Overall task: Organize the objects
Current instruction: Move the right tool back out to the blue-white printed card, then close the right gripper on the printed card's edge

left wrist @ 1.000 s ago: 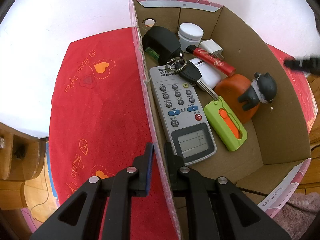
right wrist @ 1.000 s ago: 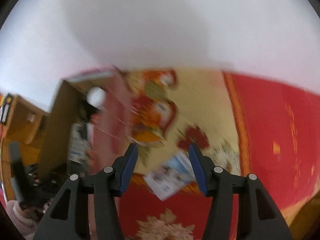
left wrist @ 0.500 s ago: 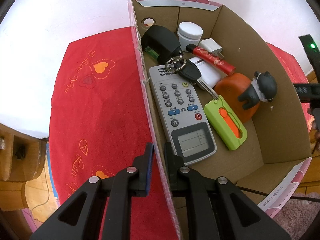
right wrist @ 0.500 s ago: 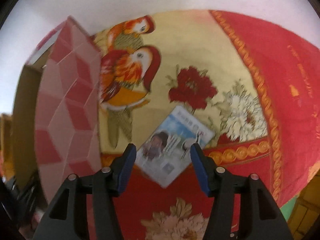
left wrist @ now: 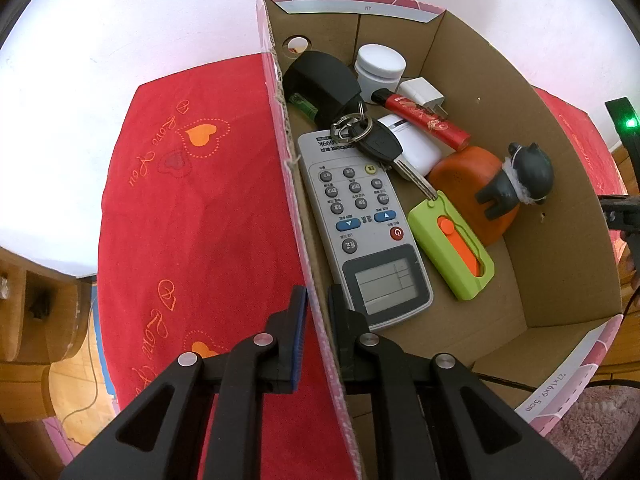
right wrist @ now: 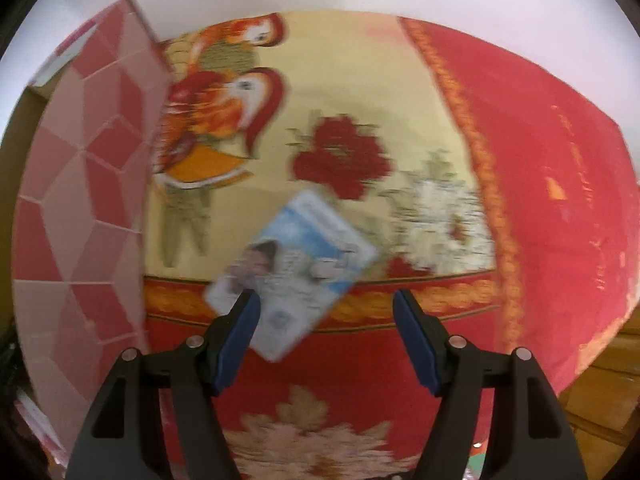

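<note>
My left gripper (left wrist: 317, 304) is shut on the left wall of the cardboard box (left wrist: 280, 92), one finger outside and one inside. The box holds a grey remote (left wrist: 362, 220), a car key (left wrist: 378, 144), a green and orange holder (left wrist: 450, 246), an orange item with a dark figurine (left wrist: 516, 180), a red tube (left wrist: 424, 120), a white jar (left wrist: 380, 65) and a black object (left wrist: 322, 82). In the right wrist view a photo card (right wrist: 296, 268) lies flat on the patterned cloth. My right gripper (right wrist: 326, 320) hangs just above its near end, jaws opening, pads not touching the card.
The box's pink diamond-patterned outer wall (right wrist: 84, 208) stands close to the left of the card. The red cloth (left wrist: 192, 208) covers the table left of the box. Wooden furniture (left wrist: 28, 312) shows past the table edge. The other gripper's body (left wrist: 624, 216) shows at the right edge.
The right gripper has sunk toward the card, which now looks larger and reaches between its fingers, and its jaws have spread wider. The left gripper and the box have stayed put.
</note>
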A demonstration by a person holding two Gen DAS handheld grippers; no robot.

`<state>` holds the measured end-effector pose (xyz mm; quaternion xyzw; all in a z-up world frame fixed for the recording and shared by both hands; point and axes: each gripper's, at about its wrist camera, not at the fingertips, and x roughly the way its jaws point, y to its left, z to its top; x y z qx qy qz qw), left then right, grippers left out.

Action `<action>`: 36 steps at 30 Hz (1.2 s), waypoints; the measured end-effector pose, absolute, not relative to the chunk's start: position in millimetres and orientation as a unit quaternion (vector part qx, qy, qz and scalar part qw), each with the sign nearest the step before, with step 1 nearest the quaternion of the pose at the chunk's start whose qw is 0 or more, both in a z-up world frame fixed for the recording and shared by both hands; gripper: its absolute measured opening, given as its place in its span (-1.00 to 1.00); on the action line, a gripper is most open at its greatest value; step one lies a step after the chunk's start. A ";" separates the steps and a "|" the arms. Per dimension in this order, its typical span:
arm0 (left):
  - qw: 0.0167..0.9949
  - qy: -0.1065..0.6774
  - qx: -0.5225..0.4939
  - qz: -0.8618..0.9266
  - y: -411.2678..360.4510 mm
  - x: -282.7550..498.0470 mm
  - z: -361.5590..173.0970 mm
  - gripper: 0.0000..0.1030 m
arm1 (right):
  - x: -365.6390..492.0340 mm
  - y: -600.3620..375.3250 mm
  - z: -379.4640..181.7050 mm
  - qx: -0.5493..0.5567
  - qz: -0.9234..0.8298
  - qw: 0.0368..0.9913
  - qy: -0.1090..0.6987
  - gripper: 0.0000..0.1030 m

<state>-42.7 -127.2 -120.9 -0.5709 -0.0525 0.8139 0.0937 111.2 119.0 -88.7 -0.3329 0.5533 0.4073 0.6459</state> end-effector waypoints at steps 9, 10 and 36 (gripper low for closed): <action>0.093 -0.053 -0.571 0.814 -128.7 -43.6 -122.2 -0.80 | 110.3 125.8 -90.6 -0.216 0.362 0.646 0.637 0.35; 0.094 -0.053 -0.571 0.814 -129.4 -43.7 -122.7 -0.80 | 106.5 127.8 -91.8 -0.212 0.354 0.649 0.640 0.36; 0.101 -0.059 -0.568 0.815 -130.8 -45.5 -128.1 -0.80 | 93.6 104.9 -84.7 -0.160 0.341 0.656 0.654 0.48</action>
